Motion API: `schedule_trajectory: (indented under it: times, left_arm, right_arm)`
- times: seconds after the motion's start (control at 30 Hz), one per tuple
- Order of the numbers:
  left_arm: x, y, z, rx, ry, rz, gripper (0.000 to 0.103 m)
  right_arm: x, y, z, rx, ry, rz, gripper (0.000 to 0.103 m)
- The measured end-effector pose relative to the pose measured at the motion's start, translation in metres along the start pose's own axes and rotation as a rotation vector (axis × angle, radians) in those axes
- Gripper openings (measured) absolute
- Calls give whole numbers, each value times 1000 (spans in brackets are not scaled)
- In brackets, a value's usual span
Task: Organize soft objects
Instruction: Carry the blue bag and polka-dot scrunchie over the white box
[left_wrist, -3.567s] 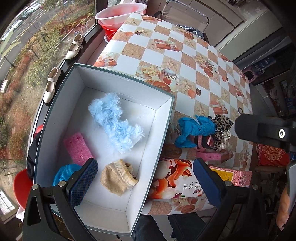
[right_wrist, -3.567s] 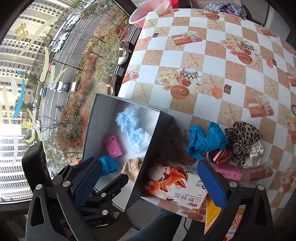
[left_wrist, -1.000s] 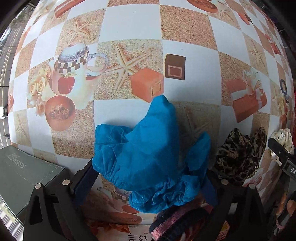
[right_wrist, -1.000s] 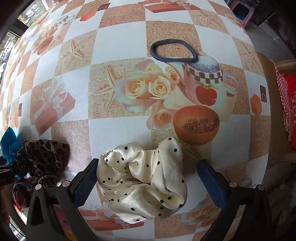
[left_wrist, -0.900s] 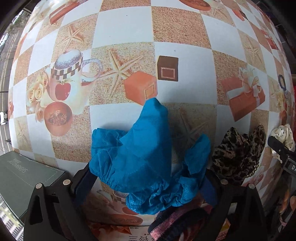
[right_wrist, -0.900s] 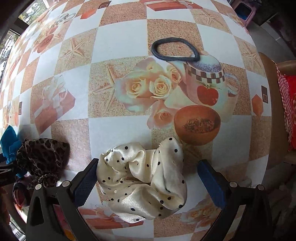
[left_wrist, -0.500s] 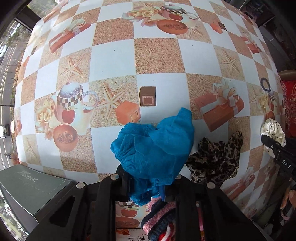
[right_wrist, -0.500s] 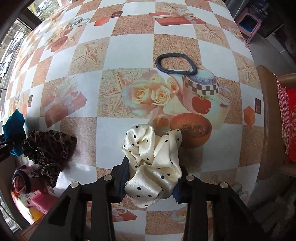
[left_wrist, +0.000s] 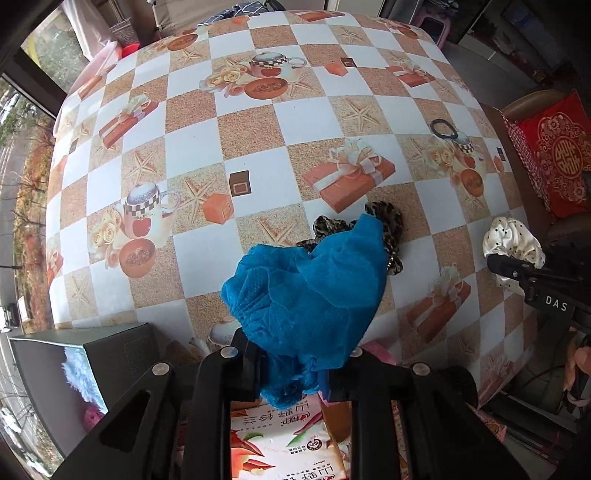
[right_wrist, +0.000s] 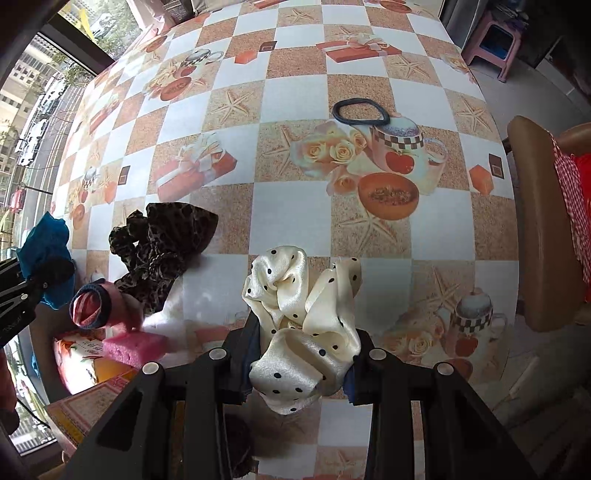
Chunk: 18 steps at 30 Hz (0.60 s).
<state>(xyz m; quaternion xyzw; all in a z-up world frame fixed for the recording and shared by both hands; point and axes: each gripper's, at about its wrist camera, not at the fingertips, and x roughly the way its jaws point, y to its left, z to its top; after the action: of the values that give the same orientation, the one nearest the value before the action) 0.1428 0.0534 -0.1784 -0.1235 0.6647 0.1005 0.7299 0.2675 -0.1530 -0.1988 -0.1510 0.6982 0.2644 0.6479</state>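
1. Both jaws are clamped: the left gripper (left_wrist: 291, 373) pinches the blue cloth (left_wrist: 306, 291), the right gripper (right_wrist: 301, 365) the cream dotted scrunchie (right_wrist: 303, 317), both clear of the table (left_wrist: 192, 155).
2. Each should carry level to the grey box (left_wrist: 107, 354) at the table's near-left edge, releasing only once inside its walls.

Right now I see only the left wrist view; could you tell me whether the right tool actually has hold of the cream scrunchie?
Observer: Yes, the right tool is shut on the cream polka-dot scrunchie, which bunches up between its pads.
Operator: Thank you. What does my blue cloth hide on the table?
Observer: A pink sponge lies at the near table edge, close to the leopard-print scrunchie.
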Motion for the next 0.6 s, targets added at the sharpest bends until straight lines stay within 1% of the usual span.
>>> schedule_trajectory:
  times: [0.13, 0.2, 0.3, 0.6]
  left_arm:
    - [-7, -13, -20, 27, -6, -17, 24]
    - [-11, -18, -31, 36, -9, -25, 24]
    - [-16, -20, -47, 41, -8, -37, 24]
    - [-22, -22, -99, 50, 9, -77, 24]
  right_arm:
    - [-11, 2, -22, 0, -1, 6, 37]
    - [-14, 11, -28, 2, -1, 15, 37]
    - [-16, 18, -40, 2, -2, 23, 37]
    - [-26, 37, -92, -2, 3, 38, 38]
